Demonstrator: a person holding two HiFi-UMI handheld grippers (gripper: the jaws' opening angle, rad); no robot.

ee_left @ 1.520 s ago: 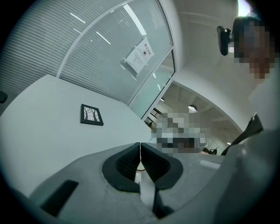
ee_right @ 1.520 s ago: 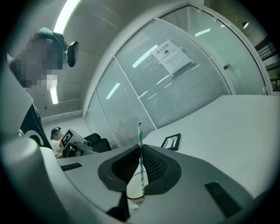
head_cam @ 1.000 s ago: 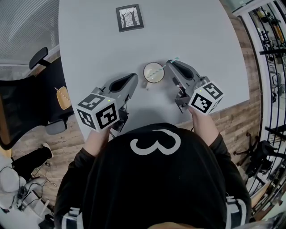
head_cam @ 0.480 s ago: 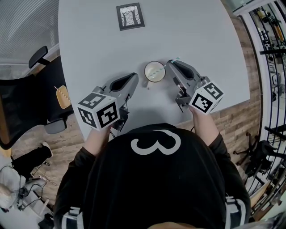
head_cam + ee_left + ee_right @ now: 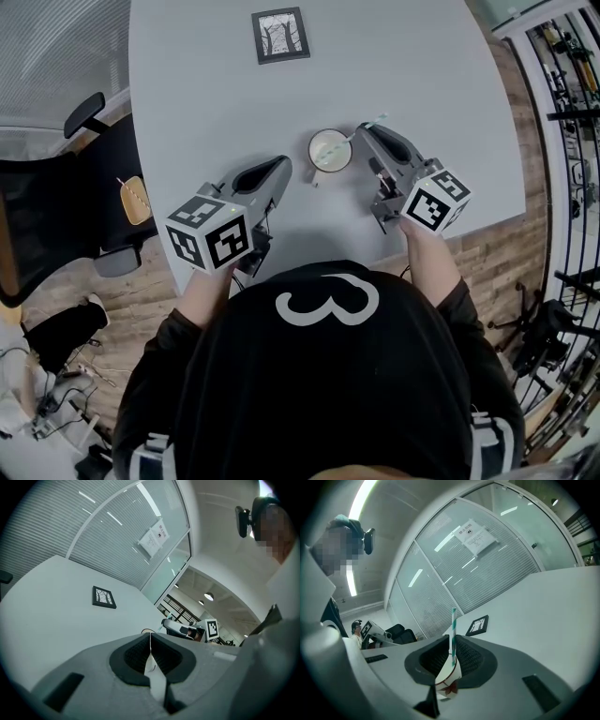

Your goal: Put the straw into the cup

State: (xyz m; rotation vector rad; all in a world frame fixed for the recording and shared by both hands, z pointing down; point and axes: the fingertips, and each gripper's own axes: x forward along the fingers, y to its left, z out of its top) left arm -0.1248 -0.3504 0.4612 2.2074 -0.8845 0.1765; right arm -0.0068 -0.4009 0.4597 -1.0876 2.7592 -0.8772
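Green-and-white striped paper straw is pinched in the right gripper's jaws, slanting down into the white paper cup, seemingly ready for release. Left of the cup, the left gripper rests, jaws closed on nothing.

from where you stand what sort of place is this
Probably an office or meeting room: a large grey table, a black office chair beside it, and glass partition walls with blinds.

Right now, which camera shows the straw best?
The right gripper view: the striped straw stands upright, pinched in the jaws of the right gripper, above the cup. The head view shows only a short slanted piece by the cup. In the left gripper view it is too small to make out.
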